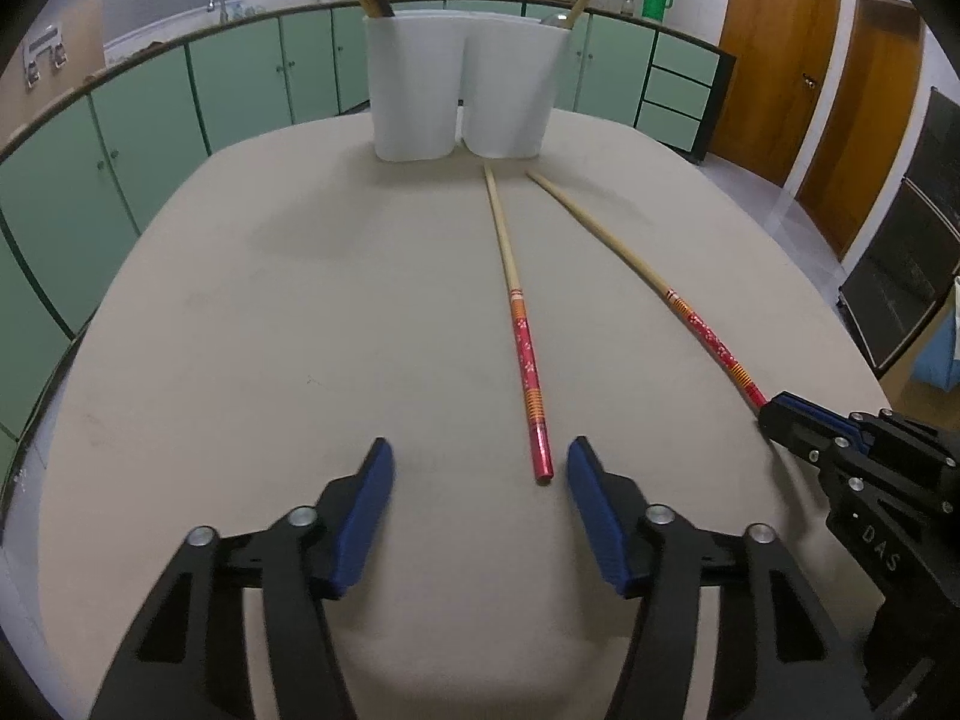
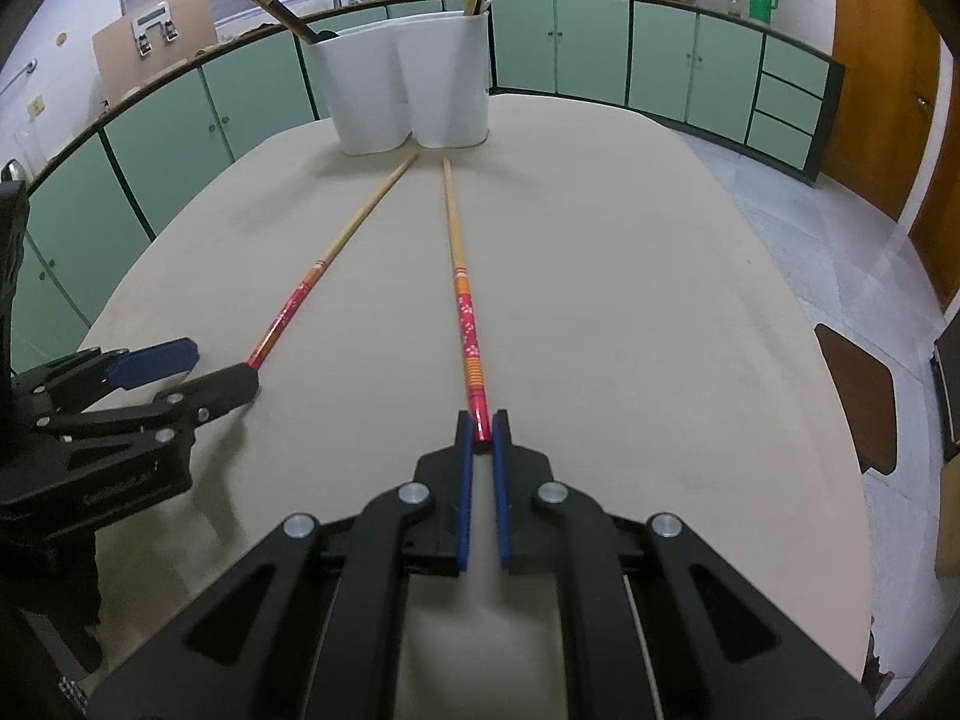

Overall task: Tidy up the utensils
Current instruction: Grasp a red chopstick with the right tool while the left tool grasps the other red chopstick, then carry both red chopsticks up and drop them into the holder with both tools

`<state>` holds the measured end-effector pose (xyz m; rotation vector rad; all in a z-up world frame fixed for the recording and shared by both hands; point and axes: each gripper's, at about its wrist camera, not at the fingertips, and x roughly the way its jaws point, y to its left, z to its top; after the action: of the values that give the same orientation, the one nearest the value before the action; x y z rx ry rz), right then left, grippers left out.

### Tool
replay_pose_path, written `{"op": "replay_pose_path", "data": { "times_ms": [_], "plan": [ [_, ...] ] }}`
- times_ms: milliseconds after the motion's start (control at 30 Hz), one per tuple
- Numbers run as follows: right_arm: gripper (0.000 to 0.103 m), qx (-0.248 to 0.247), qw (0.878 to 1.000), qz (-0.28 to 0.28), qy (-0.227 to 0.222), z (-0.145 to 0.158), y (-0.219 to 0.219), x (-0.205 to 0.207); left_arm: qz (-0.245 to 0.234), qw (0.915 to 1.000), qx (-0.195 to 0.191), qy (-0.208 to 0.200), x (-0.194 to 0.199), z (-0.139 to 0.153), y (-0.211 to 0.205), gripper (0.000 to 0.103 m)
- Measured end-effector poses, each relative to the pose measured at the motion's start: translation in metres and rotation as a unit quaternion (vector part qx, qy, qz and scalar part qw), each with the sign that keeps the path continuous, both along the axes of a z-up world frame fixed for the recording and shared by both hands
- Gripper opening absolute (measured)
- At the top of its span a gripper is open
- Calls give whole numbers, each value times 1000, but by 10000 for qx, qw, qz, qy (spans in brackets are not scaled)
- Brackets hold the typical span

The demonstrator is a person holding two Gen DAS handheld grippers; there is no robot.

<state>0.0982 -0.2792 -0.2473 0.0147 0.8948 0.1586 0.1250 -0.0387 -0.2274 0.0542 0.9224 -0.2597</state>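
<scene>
We see two chopsticks on the table (image 1: 240, 330) — light, stiff, slick. Right gripper (image 2: 483, 426) has its fingers clamped on right chopstick (image 2: 467, 330) at the red end; left gripper (image 1: 480, 474) stands apart around left chopstick (image 1: 528, 372), not pinching — grab the red end.

The left gripper (image 1: 480, 468) points down and forward at a slant, its blue-padded jaws standing apart with bare space between them, touching nothing. The right gripper (image 2: 482, 426), to its right and just as steeply tilted, has its jaws drawn nearly together, the pads (image 2: 463, 498) pinching the near end of a thin stick at the very fingertips.
</scene>
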Motion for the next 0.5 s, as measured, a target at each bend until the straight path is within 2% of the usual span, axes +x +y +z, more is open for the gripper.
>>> {"op": "replay_pose_path", "data": {
  "times_ms": [67, 100, 167, 267, 500],
  "plan": [
    [5, 30, 10000, 3, -1, 0, -1, -1, 11, 10000, -14, -10, -1, 1, -1, 42],
    [5, 39, 10000, 1, 0, 0, -1, -1, 10, 10000, -10, -30, -2, 1, -3, 38],
    [5, 60, 10000, 1, 5, 0, -2, -1, -2, 10000, -30, -60, -3, 1, -5, 21],
    [6, 84, 10000, 1, 9, 0, -1, -1, -22, 9999, -73, -82, -6, 1, -8, 6],
    [5, 75, 10000, 0, -19, 2, -1, -2, 39, 9998, -120, -137, -8, 5, -5, 6]
  ]
}}
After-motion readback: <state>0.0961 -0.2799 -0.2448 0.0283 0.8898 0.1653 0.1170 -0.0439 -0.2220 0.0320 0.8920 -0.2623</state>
